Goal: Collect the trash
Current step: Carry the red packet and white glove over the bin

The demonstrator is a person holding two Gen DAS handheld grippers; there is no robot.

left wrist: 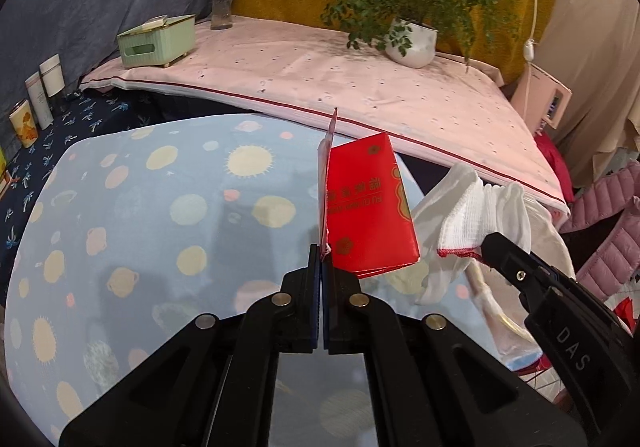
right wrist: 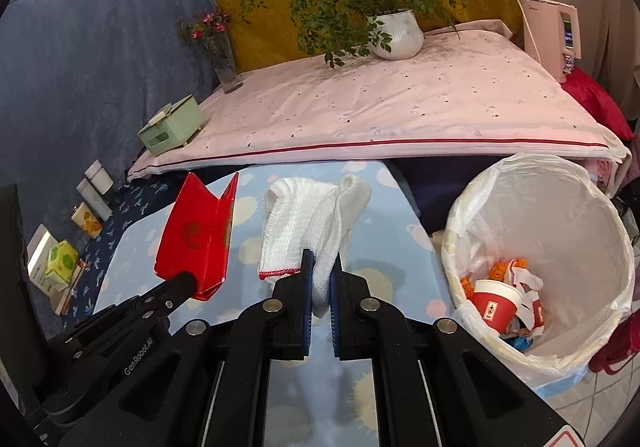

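My left gripper (left wrist: 321, 253) is shut on a flattened red paper box (left wrist: 368, 207), holding it by its edge above the blue patterned table (left wrist: 160, 207). The box also shows in the right wrist view (right wrist: 196, 235), with the left gripper (right wrist: 188, 283) below it. My right gripper (right wrist: 321, 267) is shut on a white knitted glove with a red cuff (right wrist: 304, 219), lifted above the table. The glove also shows in the left wrist view (left wrist: 472, 215). A white-lined trash bin (right wrist: 560, 207) stands to the right, holding a red paper cup (right wrist: 494, 301) and wrappers.
A pink-covered raised surface (right wrist: 400, 107) lies behind the table, with a potted plant (right wrist: 396, 33), a green tissue box (right wrist: 172, 125) and a flower vase (right wrist: 224, 63). Tins and boxes (right wrist: 88, 207) stand at the left. A pink appliance (right wrist: 554, 35) stands at the far right.
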